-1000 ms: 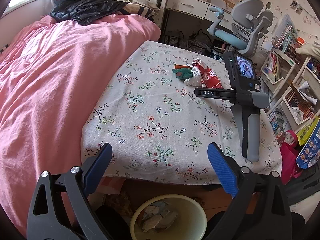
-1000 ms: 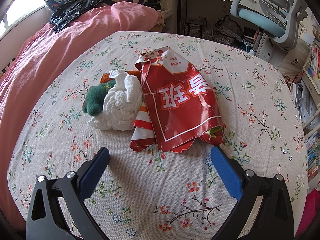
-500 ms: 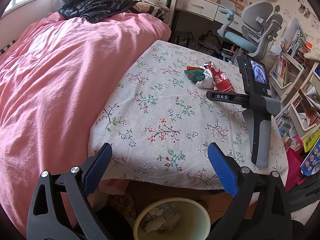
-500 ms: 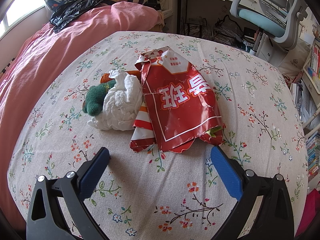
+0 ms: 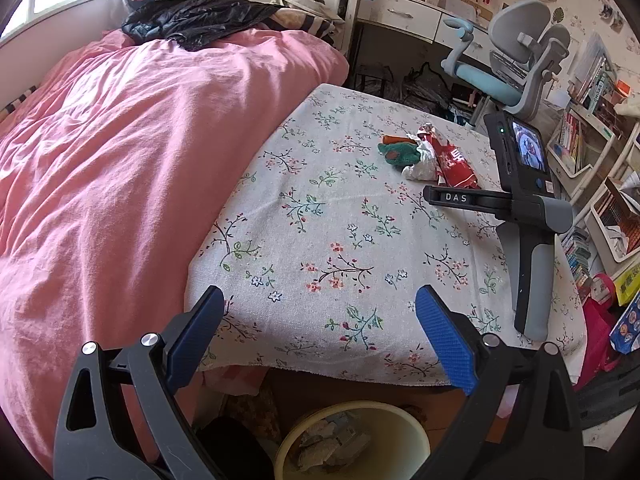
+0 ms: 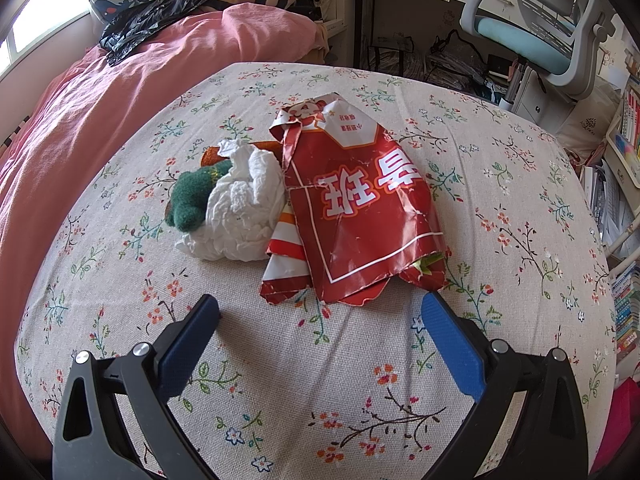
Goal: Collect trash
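A red snack wrapper (image 6: 360,208) lies on the floral tablecloth (image 6: 500,184), with a crumpled white tissue (image 6: 244,212) and a green and orange plush piece (image 6: 192,196) touching its left side. My right gripper (image 6: 320,328) is open and empty, resting low on the cloth just short of the wrapper. In the left wrist view the same pile (image 5: 424,156) lies far across the table, and the right gripper's body (image 5: 528,216) stands behind it. My left gripper (image 5: 320,328) is open and empty above the table's near edge. A cream trash bin (image 5: 352,440) holding crumpled paper sits below it.
A pink duvet (image 5: 120,160) covers the bed left of the table, with a black jacket (image 5: 200,20) at its head. A grey and blue desk chair (image 5: 512,60) and bookshelves (image 5: 592,128) stand at the right. A red bag (image 5: 596,320) sits by the table's right corner.
The left gripper has drawn back and shifted left, so the table and trash pile sit further right in its view. The right gripper has not moved.
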Action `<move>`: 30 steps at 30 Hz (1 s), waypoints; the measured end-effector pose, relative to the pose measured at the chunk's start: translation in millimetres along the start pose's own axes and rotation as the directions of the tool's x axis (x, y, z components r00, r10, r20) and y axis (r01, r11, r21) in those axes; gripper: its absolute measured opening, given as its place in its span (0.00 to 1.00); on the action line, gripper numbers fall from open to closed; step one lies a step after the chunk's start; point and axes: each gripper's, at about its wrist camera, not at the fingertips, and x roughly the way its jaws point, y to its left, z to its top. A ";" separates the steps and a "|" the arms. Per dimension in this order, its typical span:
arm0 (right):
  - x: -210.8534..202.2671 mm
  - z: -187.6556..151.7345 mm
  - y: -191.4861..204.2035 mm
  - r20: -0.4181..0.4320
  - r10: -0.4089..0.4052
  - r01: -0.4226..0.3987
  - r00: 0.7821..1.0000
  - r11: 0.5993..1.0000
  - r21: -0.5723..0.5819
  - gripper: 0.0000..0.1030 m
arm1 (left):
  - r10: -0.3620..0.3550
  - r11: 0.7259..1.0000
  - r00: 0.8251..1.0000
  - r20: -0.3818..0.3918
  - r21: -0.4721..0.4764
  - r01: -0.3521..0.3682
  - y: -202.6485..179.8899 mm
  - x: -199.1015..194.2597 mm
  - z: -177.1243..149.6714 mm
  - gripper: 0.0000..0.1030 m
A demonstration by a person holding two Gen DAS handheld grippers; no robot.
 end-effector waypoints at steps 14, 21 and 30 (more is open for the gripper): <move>0.5 0.6 0.1 0.000 0.000 0.000 1.000 1.000 0.000 0.94 | -0.066 0.993 0.995 -0.073 -0.106 0.058 24.3 45.9 49.2 0.90; 0.8 0.9 0.3 0.000 0.000 0.000 1.000 1.000 0.000 0.94 | -0.082 0.995 0.995 -0.048 -0.054 0.080 2.1 74.0 76.7 0.90; -3.8 -1.4 -0.6 -0.072 0.036 -0.040 0.997 0.998 -0.045 0.94 | -0.112 0.994 0.994 -0.020 0.014 0.112 -41.2 123.7 120.5 0.90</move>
